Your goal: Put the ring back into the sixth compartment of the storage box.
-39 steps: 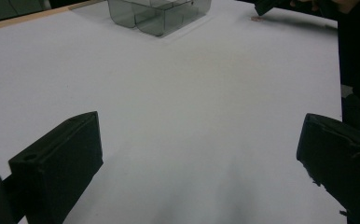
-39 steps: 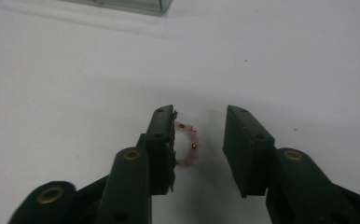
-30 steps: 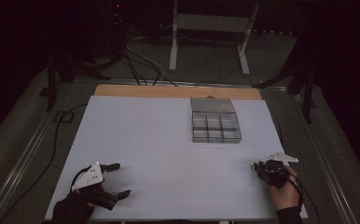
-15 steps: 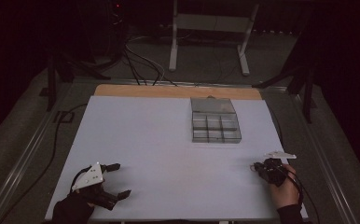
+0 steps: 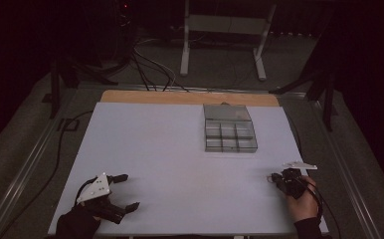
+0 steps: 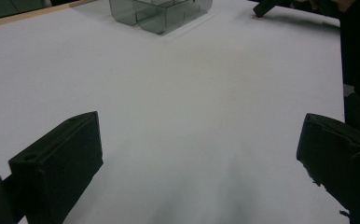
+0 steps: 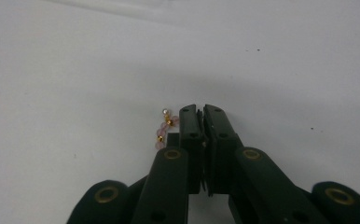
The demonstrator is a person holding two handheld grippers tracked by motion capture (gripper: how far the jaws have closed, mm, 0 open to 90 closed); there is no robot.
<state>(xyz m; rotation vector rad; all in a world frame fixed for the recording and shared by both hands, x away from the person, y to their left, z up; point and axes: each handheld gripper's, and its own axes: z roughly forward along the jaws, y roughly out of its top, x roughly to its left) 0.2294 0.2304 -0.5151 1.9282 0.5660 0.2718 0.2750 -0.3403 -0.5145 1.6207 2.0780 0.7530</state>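
Pink and gold beads on a short strand [image 7: 164, 127] lie on the white surface [image 5: 170, 149], touching the left side of the right tongs [image 7: 202, 110], whose jaws are pressed together; whether they pinch the strand cannot be told. Well apart, the left tongs [image 5: 125, 191] gape wide over bare surface, the clear compartment box [image 5: 229, 134] beyond.
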